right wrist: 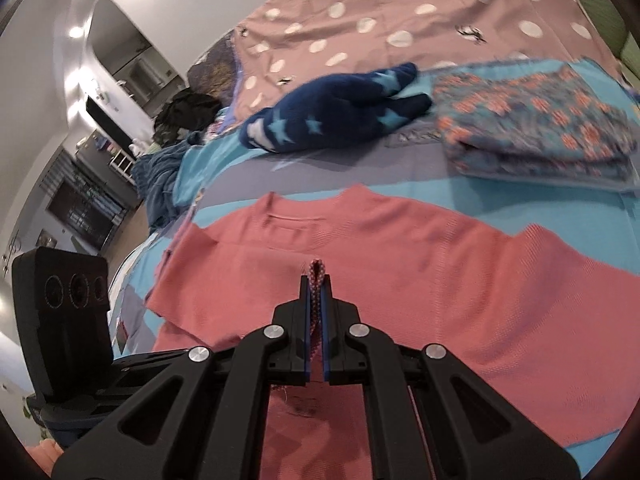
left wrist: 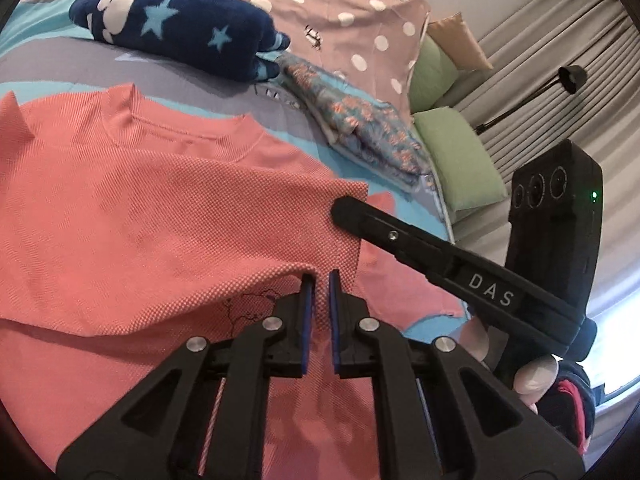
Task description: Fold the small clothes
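Fingers (right wrist: 320, 280) of our right gripper (right wrist: 317, 276) pinch the coral knit T-shirt's (right wrist: 440, 280) fold; left gripper (left wrist: 320, 280) sits slightly parted around its hem. On the bed (right wrist: 360, 168), we should lift both evenly, keeping edges aligned.

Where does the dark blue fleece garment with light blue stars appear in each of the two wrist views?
Left wrist view: the dark blue fleece garment with light blue stars lies at the upper left, beyond the collar of the coral pink knit shirt.
Right wrist view: it lies above the centre, slightly left.
Shared landmark: the folded blue floral cloth, just right of it in both views.
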Action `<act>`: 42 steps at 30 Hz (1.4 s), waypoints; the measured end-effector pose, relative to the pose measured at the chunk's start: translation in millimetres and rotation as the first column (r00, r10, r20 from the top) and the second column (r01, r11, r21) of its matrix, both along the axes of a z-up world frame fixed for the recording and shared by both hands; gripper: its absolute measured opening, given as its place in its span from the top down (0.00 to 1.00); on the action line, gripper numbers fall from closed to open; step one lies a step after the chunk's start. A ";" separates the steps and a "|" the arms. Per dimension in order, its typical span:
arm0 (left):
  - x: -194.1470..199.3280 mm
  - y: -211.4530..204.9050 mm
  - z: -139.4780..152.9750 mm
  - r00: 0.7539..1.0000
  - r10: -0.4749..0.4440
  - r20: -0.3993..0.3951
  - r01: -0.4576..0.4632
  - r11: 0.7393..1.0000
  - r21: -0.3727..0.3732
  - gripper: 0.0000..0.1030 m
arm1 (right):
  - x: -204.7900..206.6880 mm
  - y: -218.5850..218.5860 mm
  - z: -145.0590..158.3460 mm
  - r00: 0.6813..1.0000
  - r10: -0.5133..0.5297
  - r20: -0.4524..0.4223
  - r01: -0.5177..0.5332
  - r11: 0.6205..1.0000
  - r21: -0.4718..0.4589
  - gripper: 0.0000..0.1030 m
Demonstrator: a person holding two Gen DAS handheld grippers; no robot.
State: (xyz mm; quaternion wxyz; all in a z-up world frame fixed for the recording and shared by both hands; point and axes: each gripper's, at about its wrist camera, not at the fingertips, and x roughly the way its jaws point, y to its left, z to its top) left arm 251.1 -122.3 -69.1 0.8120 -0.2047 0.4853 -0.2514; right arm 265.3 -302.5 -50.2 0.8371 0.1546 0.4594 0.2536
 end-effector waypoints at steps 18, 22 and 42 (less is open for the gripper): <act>-52.6 17.5 11.4 0.992 -0.041 0.116 0.027 0.992 0.126 0.52 | -21.0 -34.6 -27.1 0.993 -0.062 -0.105 0.063 0.998 0.006 0.80; -83.5 77.2 22.0 0.974 0.071 0.214 -0.127 0.957 0.261 0.47 | -33.9 -28.4 -37.7 0.986 -0.033 -0.164 0.038 0.999 0.024 0.72; -54.1 177.4 -28.5 0.938 0.203 0.280 -0.339 0.695 0.634 0.34 | -50.6 -31.5 -30.1 0.930 -0.354 -0.100 0.299 0.885 -0.356 0.97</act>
